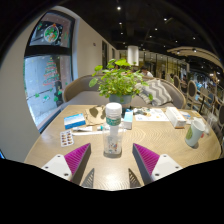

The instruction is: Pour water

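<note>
A clear plastic water bottle with a pale green cap and a label stands upright on the round wooden table, just ahead of my fingers and about midway between them. My gripper is open, with the magenta pads spread wide on either side. The bottle stands apart from both fingers and nothing is held. A teal vase-like cup stands at the right side of the table.
A leafy green plant stands at the table's middle, behind the bottle. A calculator, a blue packet and small items lie at the left. A white box lies at the right. Sofas and windows lie beyond.
</note>
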A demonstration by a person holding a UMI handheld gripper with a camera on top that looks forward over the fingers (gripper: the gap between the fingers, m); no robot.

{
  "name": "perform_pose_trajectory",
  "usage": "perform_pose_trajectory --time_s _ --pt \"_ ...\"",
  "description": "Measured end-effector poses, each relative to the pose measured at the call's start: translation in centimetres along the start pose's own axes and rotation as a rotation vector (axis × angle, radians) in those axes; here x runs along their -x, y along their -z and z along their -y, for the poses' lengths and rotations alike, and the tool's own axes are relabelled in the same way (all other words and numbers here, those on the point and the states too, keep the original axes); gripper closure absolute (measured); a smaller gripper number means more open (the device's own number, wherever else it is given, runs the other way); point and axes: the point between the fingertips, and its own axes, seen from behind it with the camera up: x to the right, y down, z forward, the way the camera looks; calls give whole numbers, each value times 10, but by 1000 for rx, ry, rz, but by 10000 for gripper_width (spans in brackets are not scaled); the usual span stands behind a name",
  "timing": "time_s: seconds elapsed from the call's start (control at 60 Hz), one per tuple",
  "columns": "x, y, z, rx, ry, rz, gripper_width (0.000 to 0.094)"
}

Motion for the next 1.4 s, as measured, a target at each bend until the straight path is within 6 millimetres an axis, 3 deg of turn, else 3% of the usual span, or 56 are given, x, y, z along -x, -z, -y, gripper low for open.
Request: perform_pose_trajectory --time_s 0.167,0.217,0.383,0.4,0.667,0.767,0.867,1.1,1.25,1.267,1.4 --pt "-3 -65 9 -20 -26 -47 100" --pt "-2 -76 11 -31 -20 -49 130" --pt "-6 -101 10 -46 -1 -83 394" --pt "-8 -101 10 -48 0 -90 446" --pt "-6 -90 13 -39 -15 -35 541" --pt "-12 -69 32 -50 -47 -3 541" --pt "-25 -41 67 -84 -162 64 542" --pt "-87 25 149 -101 -692 335 544" --pt "-158 22 166 -118 -1096 467 548" --pt "-165 31 171 -107 -1144 483 548" --pt "-215 14 160 -90 -1483 576 547"
